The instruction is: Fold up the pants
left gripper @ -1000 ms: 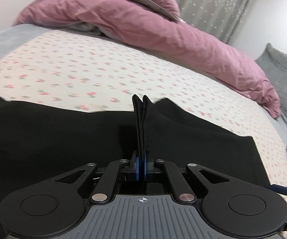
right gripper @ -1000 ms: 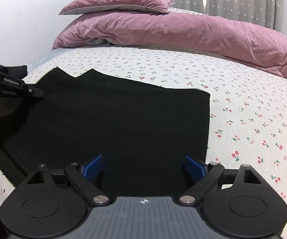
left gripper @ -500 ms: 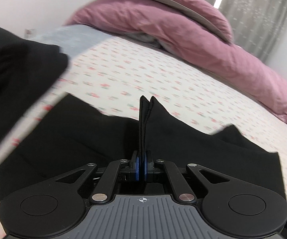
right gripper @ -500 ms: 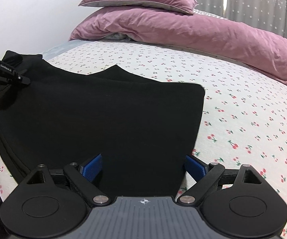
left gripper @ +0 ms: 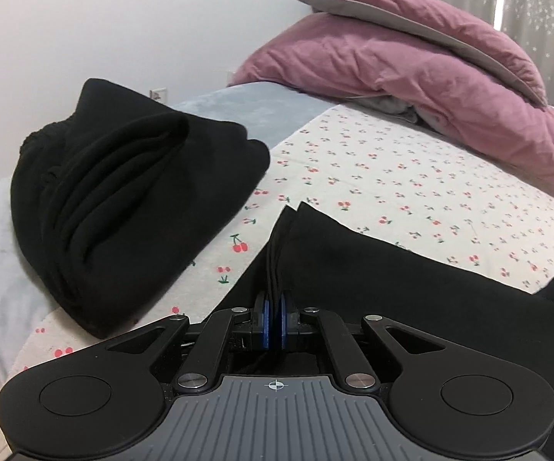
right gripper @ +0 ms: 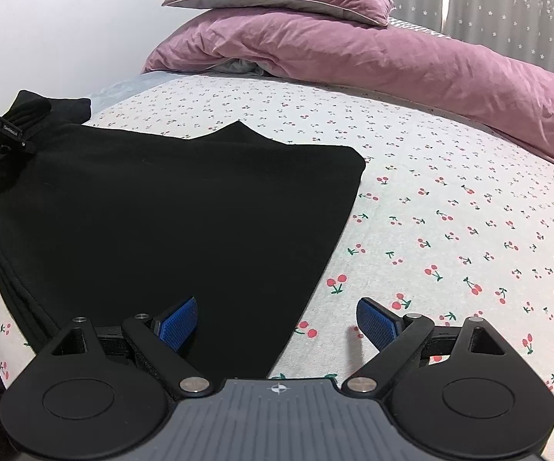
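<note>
We can't read any text for sure. In the right wrist view, the left gripper (right gripper: 2,136) carries a small white imprint on its black body, too tiny and blurred to make out. Each gripper's grey ribbed housing bears a white crosshair mark (left gripper: 275,385), a sign only, no letters or nos.

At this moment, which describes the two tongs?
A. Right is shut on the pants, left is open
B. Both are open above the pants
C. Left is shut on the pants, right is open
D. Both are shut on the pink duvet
C. The left tongs have their blue pads pressed together on an edge of the black pants, while the right tongs stand spread wide with nothing between the pads.
</note>
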Demonstrator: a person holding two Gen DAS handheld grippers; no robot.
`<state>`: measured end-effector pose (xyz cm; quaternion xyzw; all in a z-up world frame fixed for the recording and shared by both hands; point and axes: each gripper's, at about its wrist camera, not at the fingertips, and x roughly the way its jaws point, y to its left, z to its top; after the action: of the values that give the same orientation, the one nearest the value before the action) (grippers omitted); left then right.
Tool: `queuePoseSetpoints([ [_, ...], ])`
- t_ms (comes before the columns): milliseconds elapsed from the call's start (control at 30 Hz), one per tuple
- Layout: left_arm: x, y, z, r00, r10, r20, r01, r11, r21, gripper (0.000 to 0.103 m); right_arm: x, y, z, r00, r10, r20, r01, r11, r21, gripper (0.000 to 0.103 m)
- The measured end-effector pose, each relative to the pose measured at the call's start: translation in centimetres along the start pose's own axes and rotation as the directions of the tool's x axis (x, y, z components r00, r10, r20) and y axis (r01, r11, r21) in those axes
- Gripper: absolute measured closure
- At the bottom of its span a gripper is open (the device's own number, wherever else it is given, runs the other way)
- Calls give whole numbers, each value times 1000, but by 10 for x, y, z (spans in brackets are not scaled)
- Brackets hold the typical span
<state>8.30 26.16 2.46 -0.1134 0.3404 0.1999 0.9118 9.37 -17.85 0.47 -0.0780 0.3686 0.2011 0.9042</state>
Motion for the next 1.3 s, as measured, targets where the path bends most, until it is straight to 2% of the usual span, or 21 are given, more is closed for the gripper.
queuePoseSetpoints([
  [33,-1,-1,-1,1000,13,12,-13,1000,0,90,0,0,0,1000,0,-3,0,1000,-2,13],
  [100,-4,-5,-2,998,39,49,-40,999,16,85,0,1,-1,1000,-1,-6,1,1000,-8,13],
  [167,-10,-10,-4,997,32,75,-34,999,23,59,-1,1,-1,1000,0,-5,0,1000,-11,13],
  [200,-14,-12,-5,995,13,95,-15,1000,24,31,-2,0,-1,1000,2,-3,-2,1000,-9,13],
  [233,-19,-16,-7,992,-7,123,4,1000,28,23,-2,-1,-1,1000,5,-3,-5,1000,-6,13],
  [367,-45,-40,-20,974,-85,210,55,987,148,22,-8,-3,-2,1000,17,2,-17,1000,12,13],
  [433,-57,-56,-30,961,-167,219,120,970,212,16,-12,-2,-3,1000,28,9,-29,999,15,12],
  [533,-70,-85,-49,923,-346,170,277,901,335,16,-12,2,-6,998,60,11,-60,998,10,12],
  [600,-72,-107,-62,882,-460,97,382,822,423,16,-10,6,-8,997,77,5,-77,997,-5,12],
  [667,-72,-129,-78,831,-556,1,480,718,503,16,-5,12,-9,995,97,-11,-97,995,-29,12],
  [733,-72,-143,-91,791,-608,-70,535,632,561,16,0,16,-13,994,110,-25,-111,992,-56,10],
  [767,-71,-149,-97,777,-620,-112,552,586,593,16,0,17,-15,994,111,-18,-112,991,-71,9],
  [800,-70,-153,-103,771,-619,-147,559,548,623,16,-1,16,-18,993,115,-6,-115,989,-89,8],
  [867,-69,-155,-116,780,-595,-194,545,494,678,16,-5,14,-23,993,117,8,-115,987,-108,5],
  [900,-69,-154,-121,783,-589,-201,535,473,700,16,-7,11,-25,993,119,13,-117,987,-108,5],
  [1000,-73,-142,-126,770,-603,-209,539,437,720,15,-15,2,-34,991,128,28,-124,987,-99,5],
  [1133,-76,-128,-124,754,-599,-269,583,422,694,13,-25,-9,-42,991,123,42,-120,990,-67,5],
  [1233,-85,-126,-125,759,-603,-245,557,408,723,13,-34,-13,-44,992,122,32,-120,992,-45,5],
  [1300,-90,-133,-127,745,-627,-227,551,387,740,13,-38,-18,-40,988,154,13,-154,988,-2,6],
])
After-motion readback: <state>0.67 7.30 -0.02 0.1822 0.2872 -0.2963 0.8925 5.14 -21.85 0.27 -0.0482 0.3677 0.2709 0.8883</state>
